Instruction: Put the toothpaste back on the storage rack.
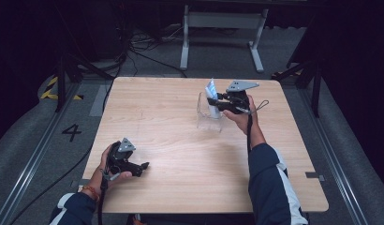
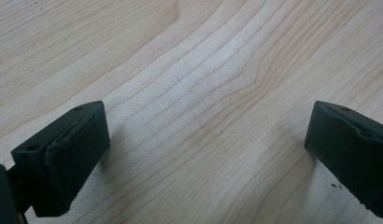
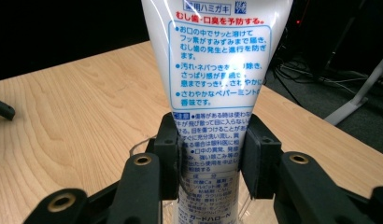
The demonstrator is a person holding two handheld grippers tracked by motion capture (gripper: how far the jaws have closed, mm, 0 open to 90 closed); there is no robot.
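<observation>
My right gripper (image 3: pixel 208 154) has its jaws clamped on a white toothpaste tube (image 3: pixel 210 84) — the two black pads press its flattened sides from left and right, low on the printed back panel. The tube stands upright between them, its blue and red Japanese print facing my camera, the wide crimped end rising out of the top of the right gripper view. From the high view, the same right gripper (image 1: pixel 223 104) sits at the far right part of the wooden surface (image 1: pixel 180 154), with the tube (image 1: pixel 211 96) pointing up out of a clear plastic container (image 1: pixel 208 117) that stands on the surface just beside my right hand (image 1: pixel 241 118). The tube's lower end is inside the container (I can make out faint clear edges around the jaws in my own view, though not whether the tube touches the bottom).

My left gripper (image 1: pixel 144 166) rests low over the near left part of the surface, well apart from the tube and container. Its jaws stand wide, with bare wood grain between them — nothing is held. My left hand (image 1: pixel 108 166) wraps the gripper's body, the cable trailing back toward the sleeve.
</observation>
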